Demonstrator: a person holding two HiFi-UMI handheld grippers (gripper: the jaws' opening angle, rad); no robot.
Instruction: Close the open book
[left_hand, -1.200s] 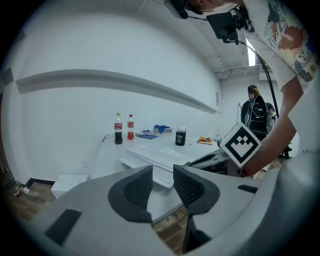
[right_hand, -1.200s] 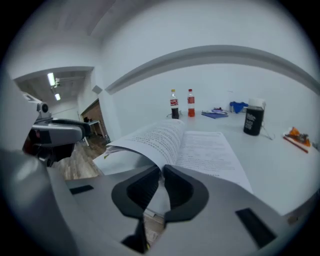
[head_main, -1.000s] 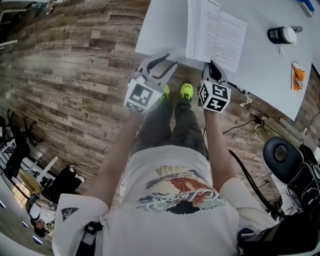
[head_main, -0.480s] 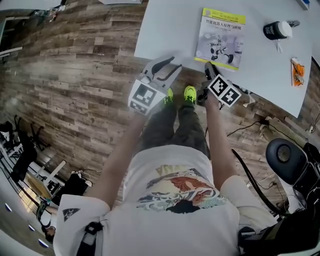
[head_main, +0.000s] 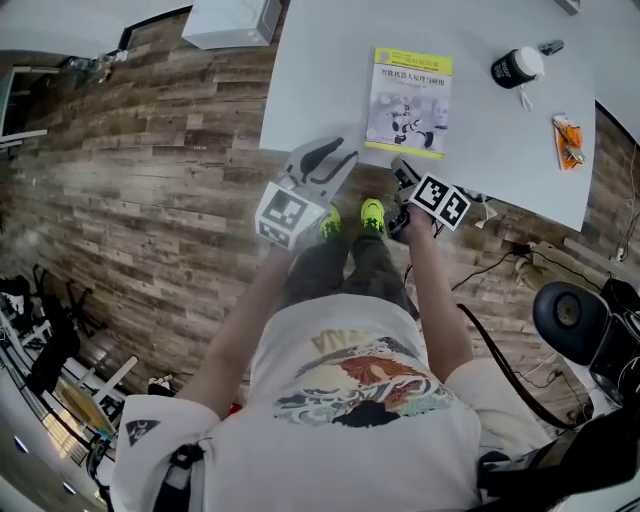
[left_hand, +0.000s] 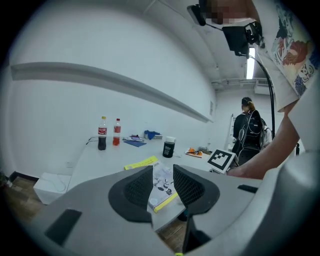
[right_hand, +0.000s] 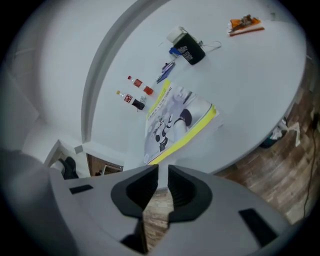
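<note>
The closed book with a grey illustrated cover and yellow edge bands (head_main: 408, 102) is lying flat, front cover up, on the white table (head_main: 320, 60), near the table's near edge and square to it. Judging from that pose, the closing is already done. The left gripper (head_main: 328, 160) is hovering over the brown wooden plank floor (head_main: 150, 170) just off the table edge, well clear of the book. In the left gripper view its jaws are standing moderately apart and gripping nothing (left_hand: 162, 167), and the book (left_hand: 161, 184) is showing through the gap only because it is lying farther off on the table. The right gripper (head_main: 398, 168) is hanging just short of the book's near edge. In the right gripper view its jaws are drawn almost together (right_hand: 163, 170), leaving a thin slit with nothing in it, and the book (right_hand: 175, 120) is lying untouched beyond them. Both tools are being held clear, presumably because no further contact is needed. The black jar with a white lid (head_main: 515, 67) and the orange packet (head_main: 567, 140) are lying well apart from the book. The cover's print is too small to read, the spine and page block are not showing, the person's hands are hidden under the marker cubes, and the table's far side is cut off by the frame.
</note>
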